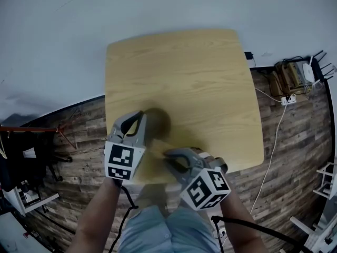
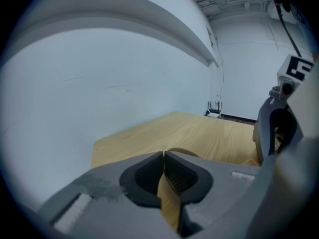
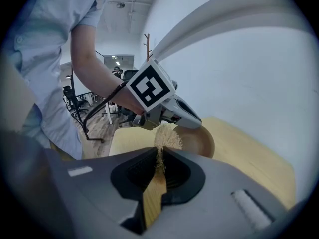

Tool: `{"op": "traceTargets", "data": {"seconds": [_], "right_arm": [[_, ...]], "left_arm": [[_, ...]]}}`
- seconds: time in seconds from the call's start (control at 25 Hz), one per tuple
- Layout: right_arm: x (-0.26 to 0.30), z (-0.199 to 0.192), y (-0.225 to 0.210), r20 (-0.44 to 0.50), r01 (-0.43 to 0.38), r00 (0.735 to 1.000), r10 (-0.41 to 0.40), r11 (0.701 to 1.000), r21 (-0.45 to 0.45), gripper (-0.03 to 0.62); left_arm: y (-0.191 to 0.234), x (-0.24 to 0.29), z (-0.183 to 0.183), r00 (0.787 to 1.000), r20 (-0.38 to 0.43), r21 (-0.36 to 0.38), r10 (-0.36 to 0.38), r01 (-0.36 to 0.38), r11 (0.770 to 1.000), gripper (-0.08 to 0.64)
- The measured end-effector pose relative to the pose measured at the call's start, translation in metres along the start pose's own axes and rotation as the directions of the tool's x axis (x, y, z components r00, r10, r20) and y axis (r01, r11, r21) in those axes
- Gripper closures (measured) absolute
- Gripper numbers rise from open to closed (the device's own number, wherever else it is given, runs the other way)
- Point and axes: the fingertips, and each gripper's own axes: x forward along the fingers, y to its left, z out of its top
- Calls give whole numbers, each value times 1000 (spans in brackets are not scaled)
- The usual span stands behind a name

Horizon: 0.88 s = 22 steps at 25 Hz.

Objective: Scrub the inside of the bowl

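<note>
Two grippers meet at the lower centre of the head view. The left gripper [image 1: 140, 119] is clenched on the rim of a round brown wooden bowl [image 1: 158, 122], which sits on the pale wooden tabletop [image 1: 210, 78] near its lower left edge. The right gripper [image 1: 172, 158] is clamped on a straw-coloured fibrous scrubber [image 3: 167, 137], whose tuft reaches the bowl's near rim. Scrubbing looks just about to begin; next the tuft should press down into the hollow and circle the inner wall, with the rim grip steadying the bowl.

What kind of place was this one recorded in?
Probably an office or lab workspace: a wooden table against a white wall, plank floor with a power strip and cables, and office chairs farther back.
</note>
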Motion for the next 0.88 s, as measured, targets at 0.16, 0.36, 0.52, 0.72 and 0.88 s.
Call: {"op": "traceTargets", "data": {"seconds": [0.16,0.36,0.52,0.72,0.88], "right_arm": [[0,-1,-6,7,23,1000,-24,999,24,565],[0,3,-14,15,53,998,-54,997,50,563],[3,4,-21,27,73,997,-76,994,79,563],[5,9,-33,56,101,993,-108,987,122,563],[-5,22,-54,99,176,975,-197,966,190,563]], "left_arm": [[7,-1,-7,1000,3,-68,2,-2,998,526],[15,-5,-12,1000,15,-128,18,-15,992,526],[23,-12,-13,999,10,-139,35,-33,990,523],[29,-20,-11,998,41,-159,56,-48,986,523],[33,-37,2,991,92,-155,97,-82,985,523]]}}
